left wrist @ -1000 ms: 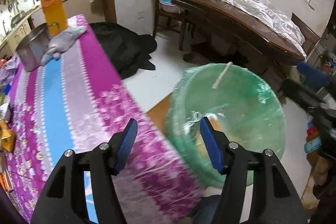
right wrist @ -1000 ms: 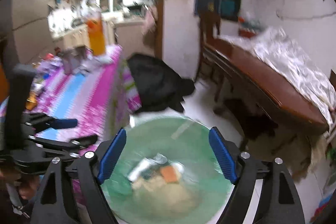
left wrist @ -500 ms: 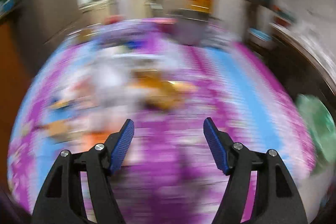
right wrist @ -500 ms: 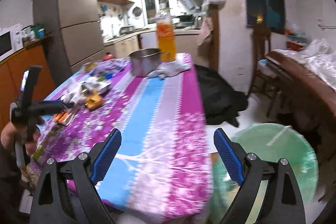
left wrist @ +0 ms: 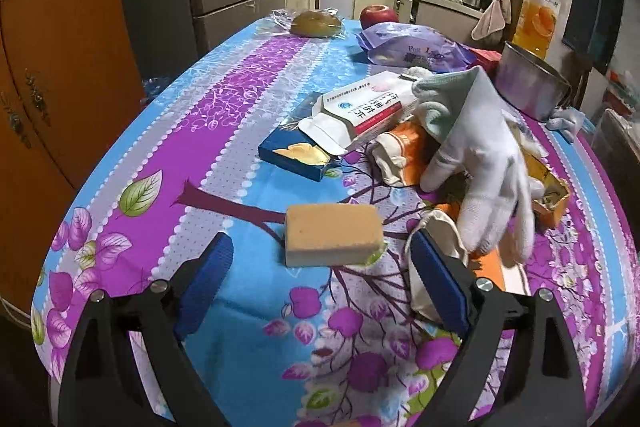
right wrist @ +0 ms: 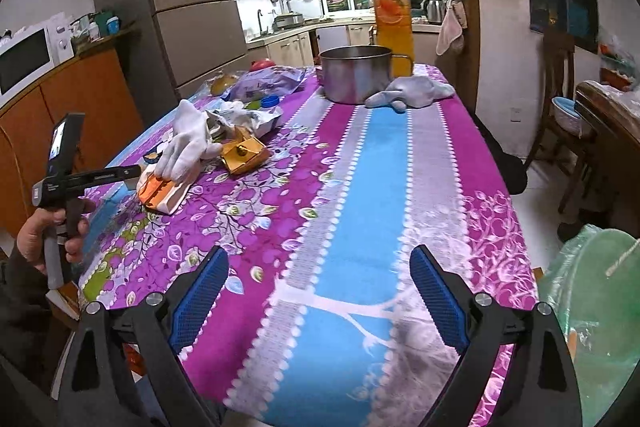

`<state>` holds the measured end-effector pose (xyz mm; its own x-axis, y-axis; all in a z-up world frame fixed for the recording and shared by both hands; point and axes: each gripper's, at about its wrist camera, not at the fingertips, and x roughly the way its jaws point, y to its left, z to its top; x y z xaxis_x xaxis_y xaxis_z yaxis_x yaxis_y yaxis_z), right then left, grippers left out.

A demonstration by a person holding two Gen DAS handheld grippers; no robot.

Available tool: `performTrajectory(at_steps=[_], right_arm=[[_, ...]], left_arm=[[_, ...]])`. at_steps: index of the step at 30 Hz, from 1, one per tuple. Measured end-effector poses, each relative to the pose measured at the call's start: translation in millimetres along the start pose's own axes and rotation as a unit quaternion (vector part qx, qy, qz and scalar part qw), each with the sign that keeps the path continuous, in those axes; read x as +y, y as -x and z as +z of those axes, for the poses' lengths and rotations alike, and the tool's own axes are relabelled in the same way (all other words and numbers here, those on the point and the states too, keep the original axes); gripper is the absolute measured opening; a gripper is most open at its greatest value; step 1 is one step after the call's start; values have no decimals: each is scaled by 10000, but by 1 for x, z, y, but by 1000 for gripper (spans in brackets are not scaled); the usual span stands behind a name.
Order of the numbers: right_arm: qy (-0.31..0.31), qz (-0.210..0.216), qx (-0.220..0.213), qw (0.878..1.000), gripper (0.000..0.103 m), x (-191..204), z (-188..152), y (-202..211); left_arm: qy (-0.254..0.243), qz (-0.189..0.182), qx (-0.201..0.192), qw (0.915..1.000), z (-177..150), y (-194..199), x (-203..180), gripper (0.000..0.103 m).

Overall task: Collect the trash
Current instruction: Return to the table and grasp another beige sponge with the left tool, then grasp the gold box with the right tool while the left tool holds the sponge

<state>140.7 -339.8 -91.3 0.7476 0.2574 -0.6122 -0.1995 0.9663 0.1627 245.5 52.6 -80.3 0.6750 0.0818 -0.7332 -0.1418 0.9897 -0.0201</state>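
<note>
Over the floral tablecloth [left wrist: 224, 115], both grippers hang released.
The left gripper [left wrist: 320, 283] frames a yellow sponge [left wrist: 332, 235], with a blue box [left wrist: 296, 155], carton [left wrist: 364, 111] and white glove [left wrist: 480, 163] beyond; the right gripper [right wrist: 320, 291] holds nothing, the green-lined bin [right wrist: 592, 307] beside it.

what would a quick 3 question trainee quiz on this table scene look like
1. True or false: the left gripper is shut on the sponge.
2. What lies draped over the pile of wrappers? A) towel B) white glove C) plate
3. Fill in: the juice bottle stands right behind the metal ____.

Key:
1. False; both it and the right gripper are open, holding nothing.
2. B
3. pot
</note>
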Motion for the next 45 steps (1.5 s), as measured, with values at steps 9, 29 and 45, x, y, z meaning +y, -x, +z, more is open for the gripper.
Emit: performTrajectory(at_steps=[9,29,45], right_arm=[[324,316,183,9988,92,27,20,-30],[2154,622,1145,9678,83,108,102,-196],[1559,131,747,9849,52,114,101,-197]], left_arm=[[182,-71,246,9995,-2,-25,10,77],[64,-565,259,9980,-4,-28,11,51],[126,-677,187,9975,-6,-24,10,49]])
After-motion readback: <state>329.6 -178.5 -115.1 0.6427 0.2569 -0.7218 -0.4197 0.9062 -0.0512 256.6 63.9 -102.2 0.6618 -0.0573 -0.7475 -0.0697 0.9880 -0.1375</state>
